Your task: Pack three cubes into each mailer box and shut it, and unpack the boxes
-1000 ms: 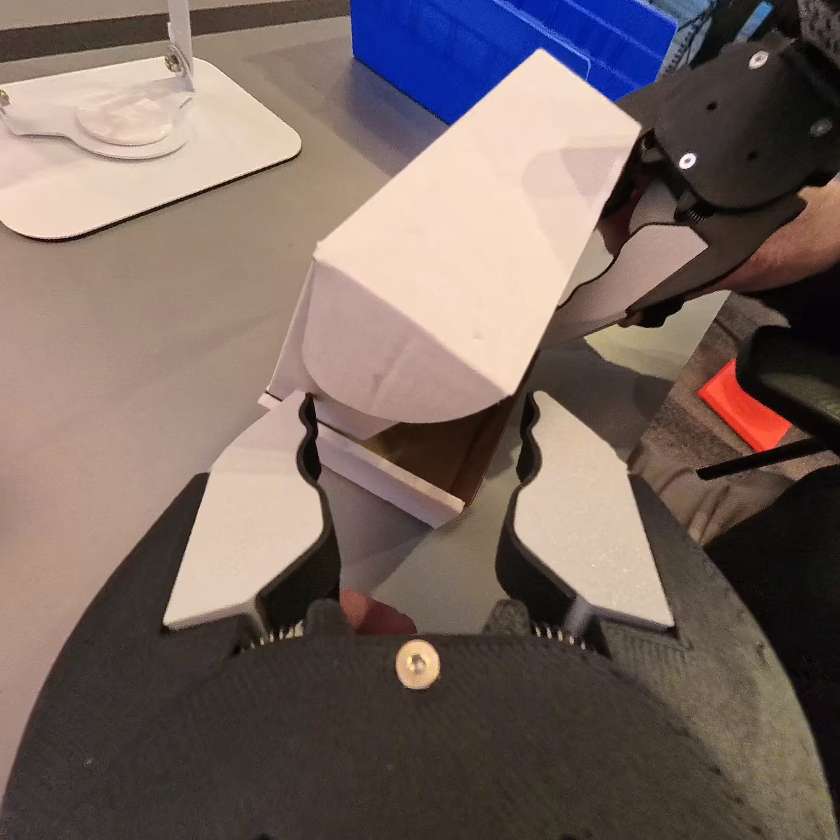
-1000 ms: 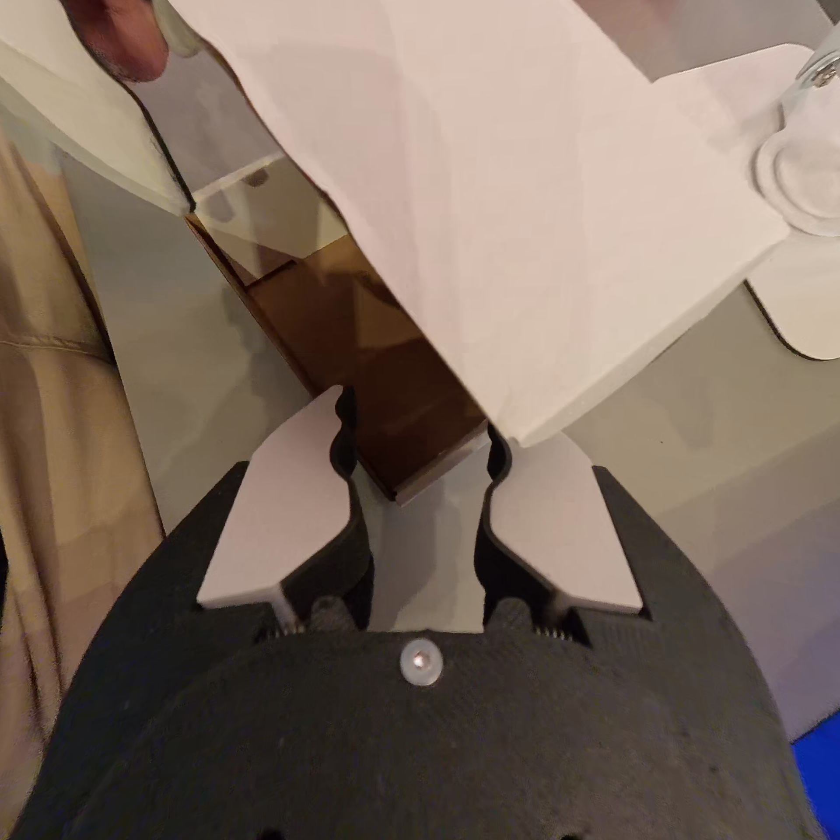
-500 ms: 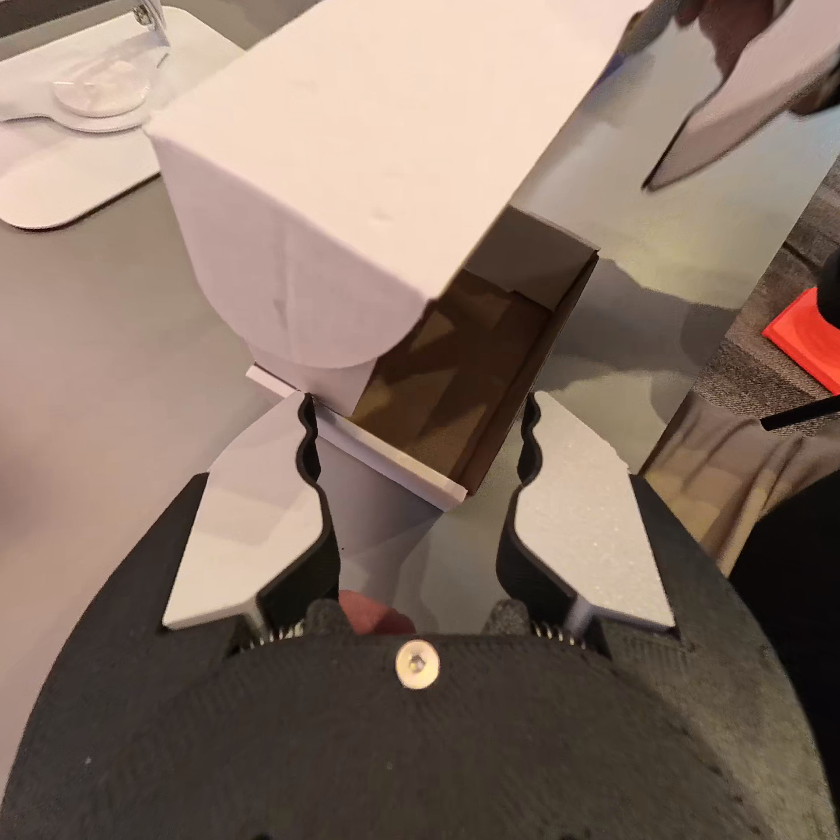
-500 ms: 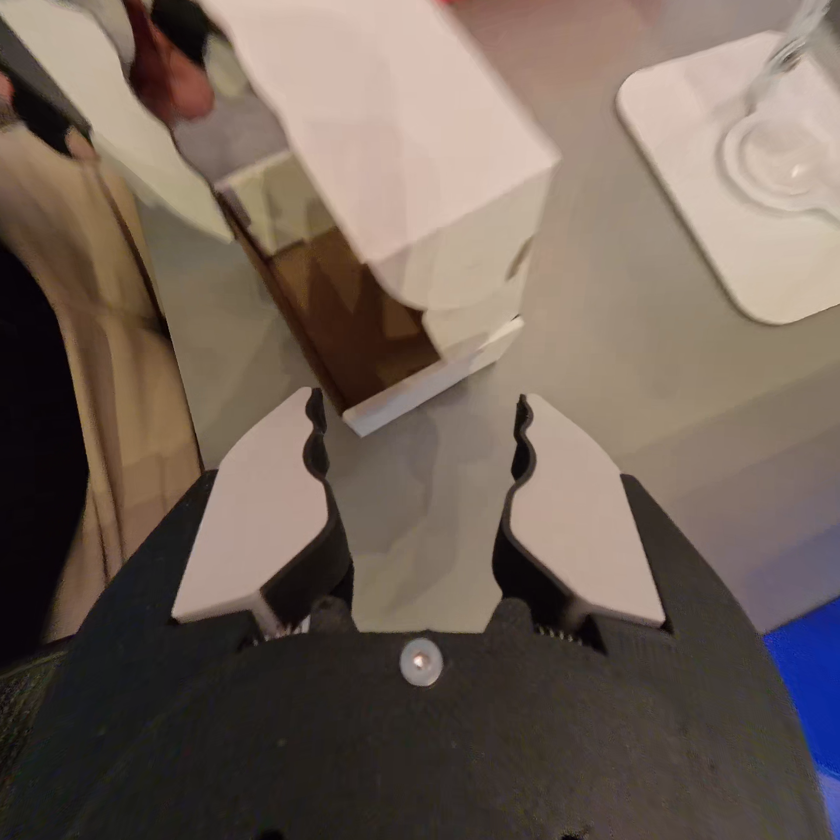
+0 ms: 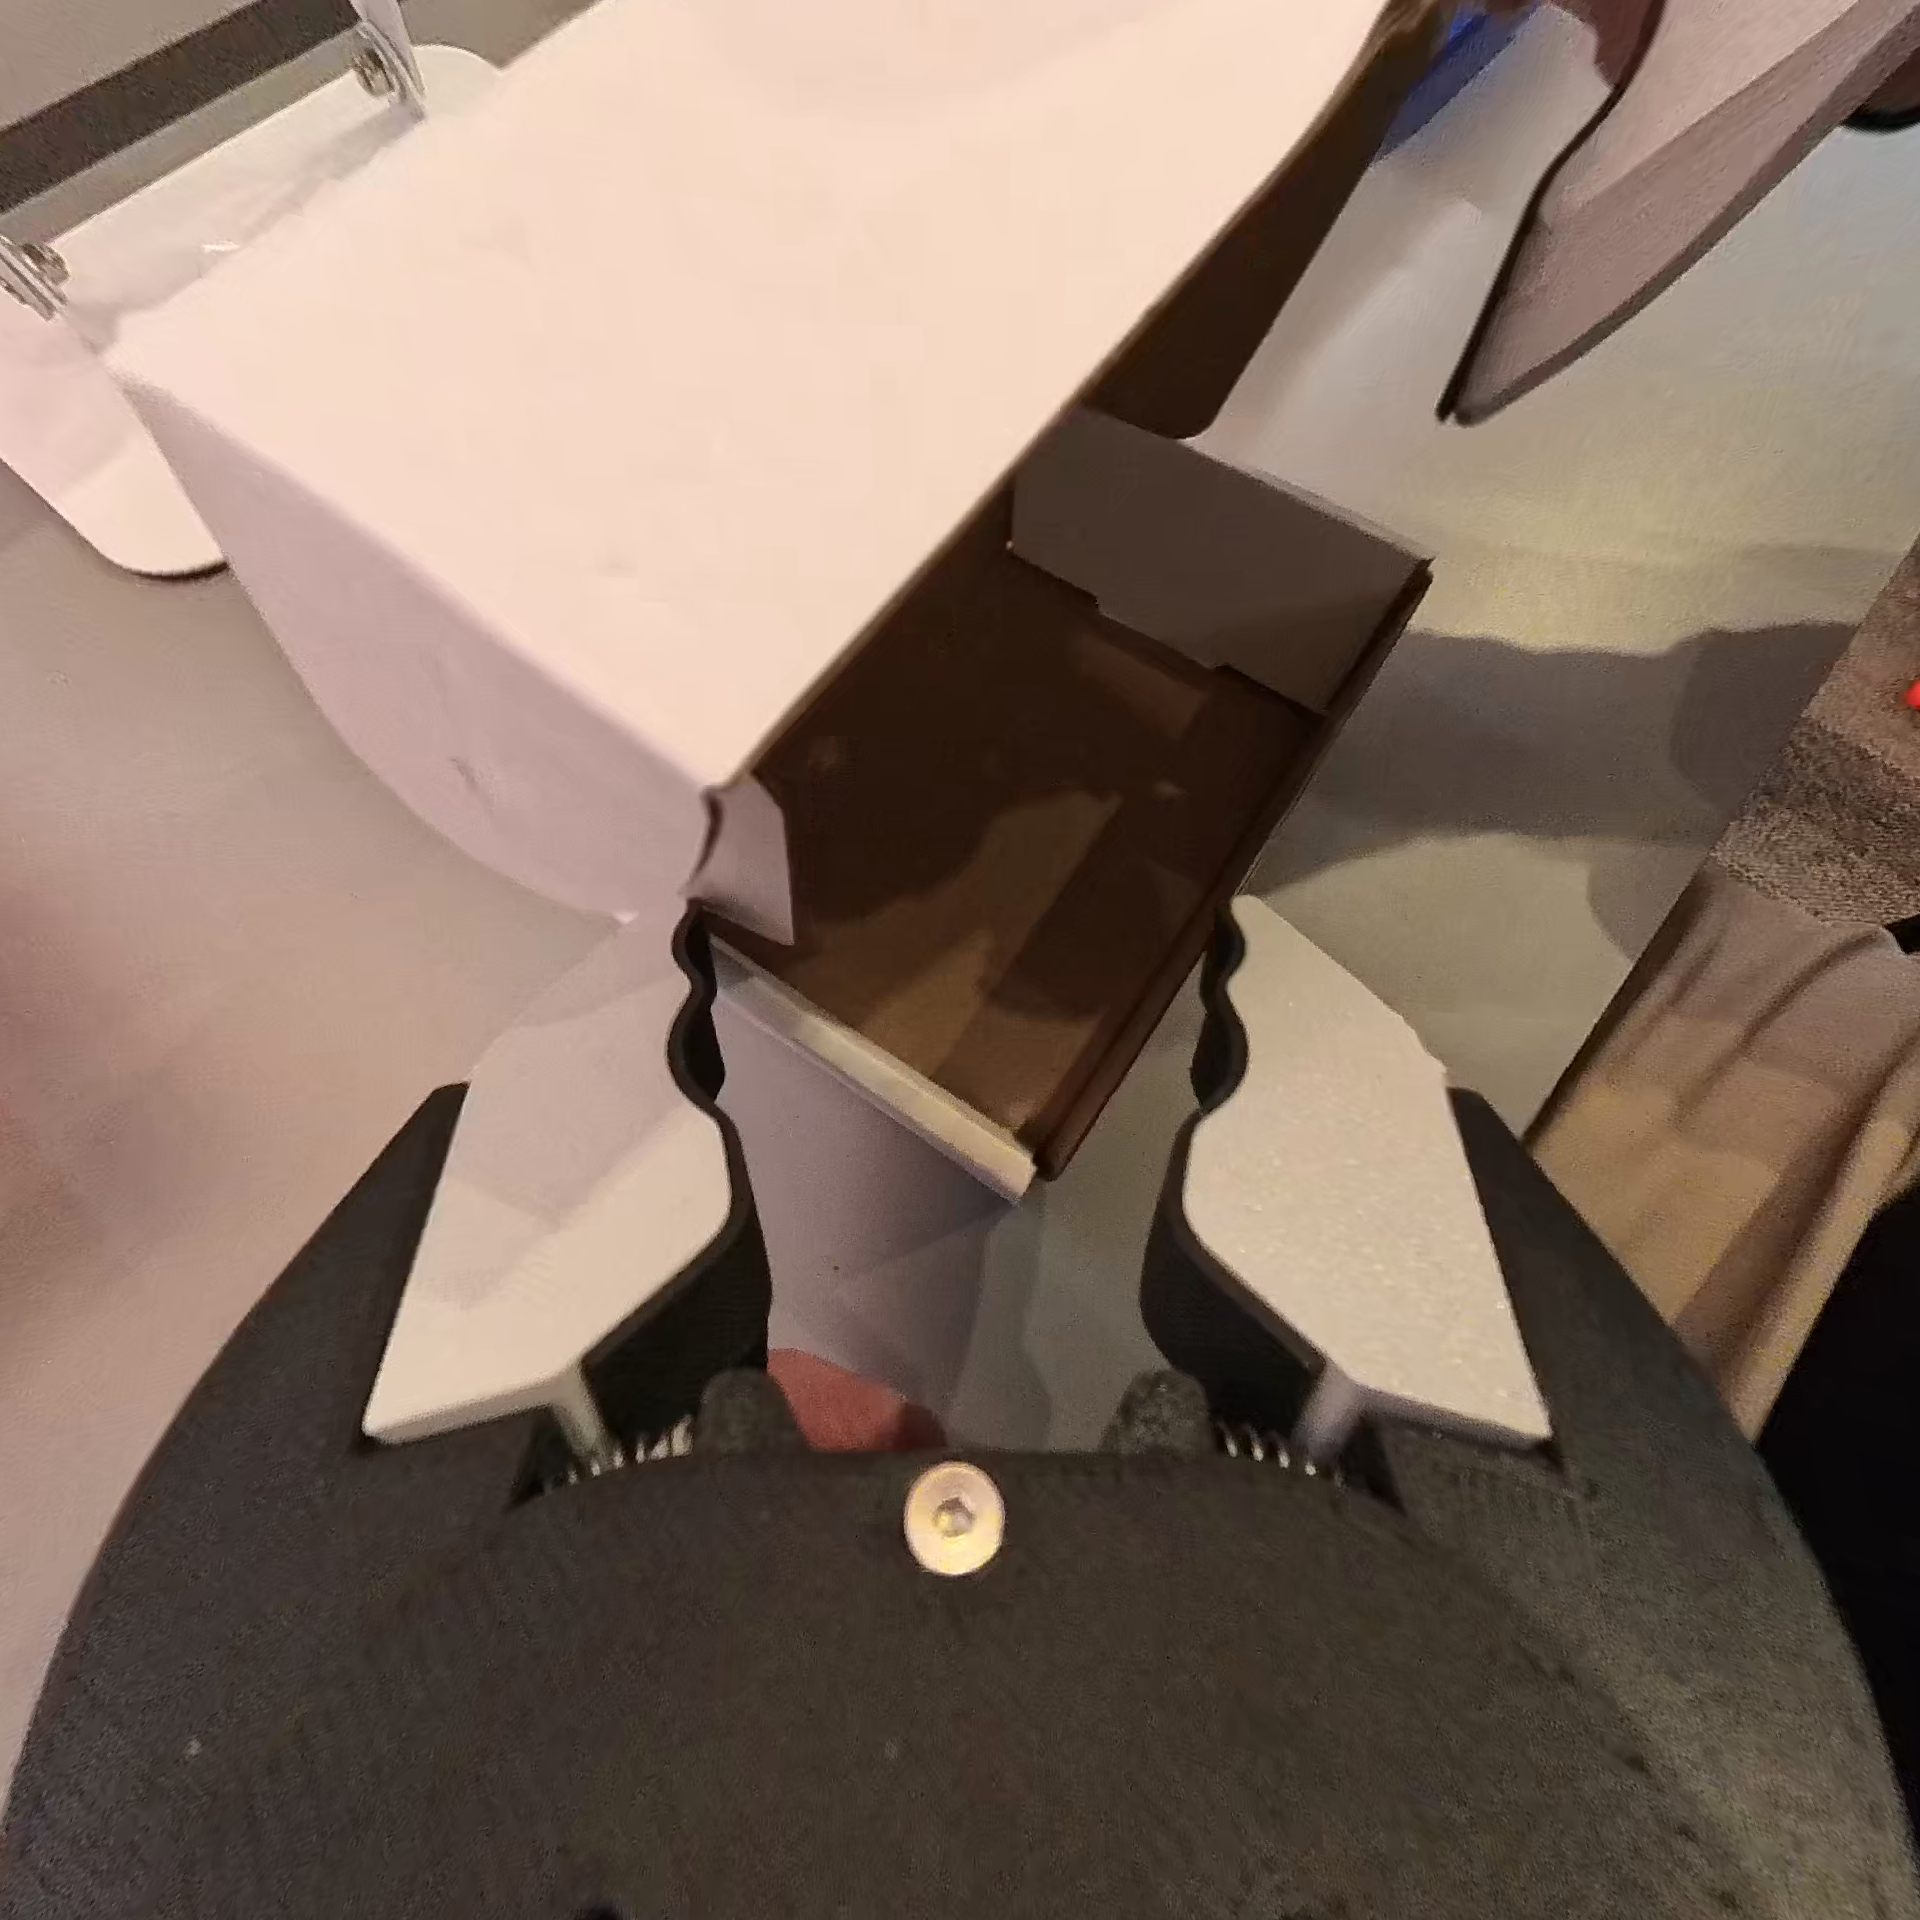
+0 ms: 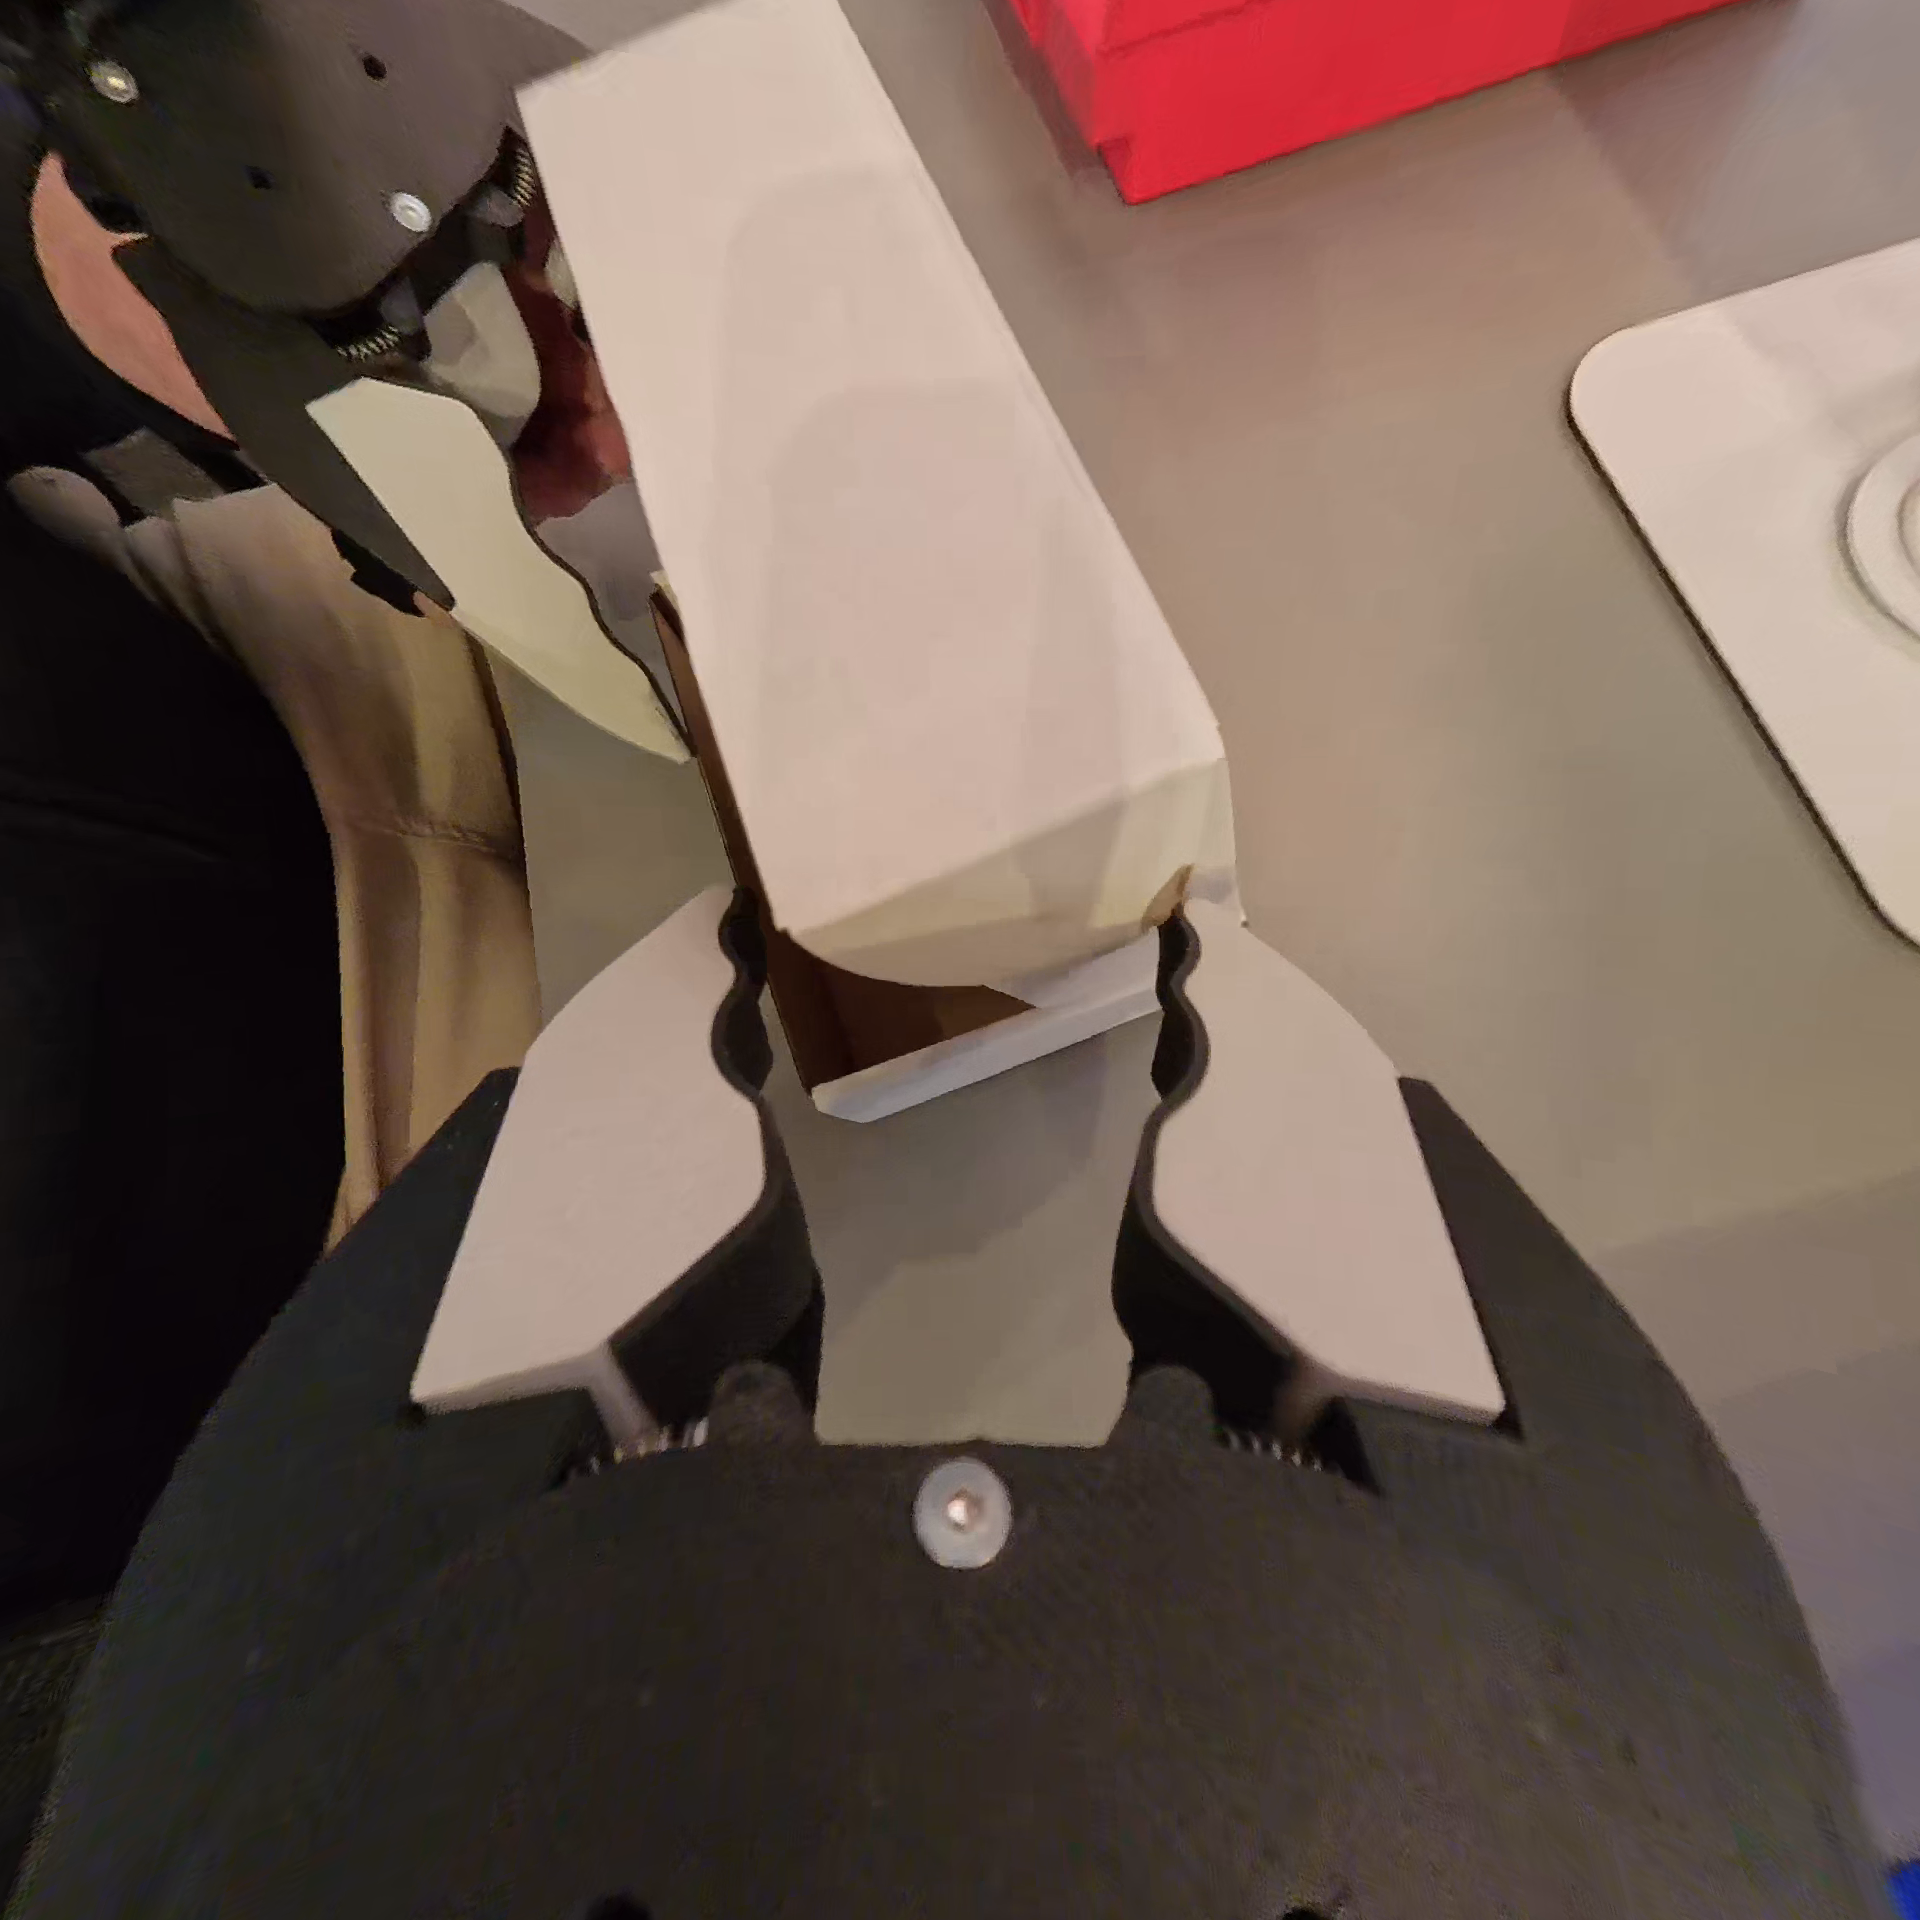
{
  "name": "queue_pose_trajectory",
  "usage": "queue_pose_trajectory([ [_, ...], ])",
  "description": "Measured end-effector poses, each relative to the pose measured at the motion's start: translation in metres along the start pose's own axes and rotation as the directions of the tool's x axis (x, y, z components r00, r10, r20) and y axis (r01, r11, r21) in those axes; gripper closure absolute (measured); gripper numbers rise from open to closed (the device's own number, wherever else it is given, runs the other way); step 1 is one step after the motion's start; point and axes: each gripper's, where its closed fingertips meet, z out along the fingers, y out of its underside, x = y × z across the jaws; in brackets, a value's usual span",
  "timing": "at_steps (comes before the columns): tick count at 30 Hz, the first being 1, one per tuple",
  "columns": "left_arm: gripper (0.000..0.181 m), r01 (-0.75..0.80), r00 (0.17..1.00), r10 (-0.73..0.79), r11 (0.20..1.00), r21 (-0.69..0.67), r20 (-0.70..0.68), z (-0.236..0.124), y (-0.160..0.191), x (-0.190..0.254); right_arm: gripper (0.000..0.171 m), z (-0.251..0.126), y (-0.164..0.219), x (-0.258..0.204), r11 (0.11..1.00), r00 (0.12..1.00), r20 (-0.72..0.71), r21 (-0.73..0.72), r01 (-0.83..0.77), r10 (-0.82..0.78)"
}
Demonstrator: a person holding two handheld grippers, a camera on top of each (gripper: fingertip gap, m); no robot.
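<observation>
White mailer box sitting half open on a grey table between two spread grippers.

Left wrist view: the left gripper [image 5: 956,997] is holding its fingers apart around the near corner of the mailer box [image 5: 644,343], whose lid is lifting off a brown inside; no cubes or writing are showing. Right wrist view: the right gripper [image 6: 956,997] is gaping at the box [image 6: 883,520] end; a red bin [image 6: 1299,83] is lying beyond.
</observation>
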Motion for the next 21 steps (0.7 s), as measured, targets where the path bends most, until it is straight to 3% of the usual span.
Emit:
queue_pose_trajectory([
  [9, 0.093, 0.002, 1.000, -0.002, 1.000, -0.006, -0.006, 0.000, 0.004, 0.002, 0.099, 0.015, 0.008, -0.011, 0.998, 0.995, -0.086, 0.050, -0.038, 0.042],
  [16, 0.090, -0.054, 0.996, 0.048, 0.996, -0.064, -0.080, -0.005, 0.009, 0.006, 0.098, 0.021, 0.032, -0.025, 0.993, 0.998, -0.059, -0.114, 0.015, -0.022],
  [21, 0.086, -0.056, 0.996, 0.052, 0.997, -0.060, -0.076, -0.011, 0.009, 0.001, 0.094, 0.007, 0.031, -0.021, 0.990, 0.997, -0.067, -0.136, 0.036, -0.045],
])
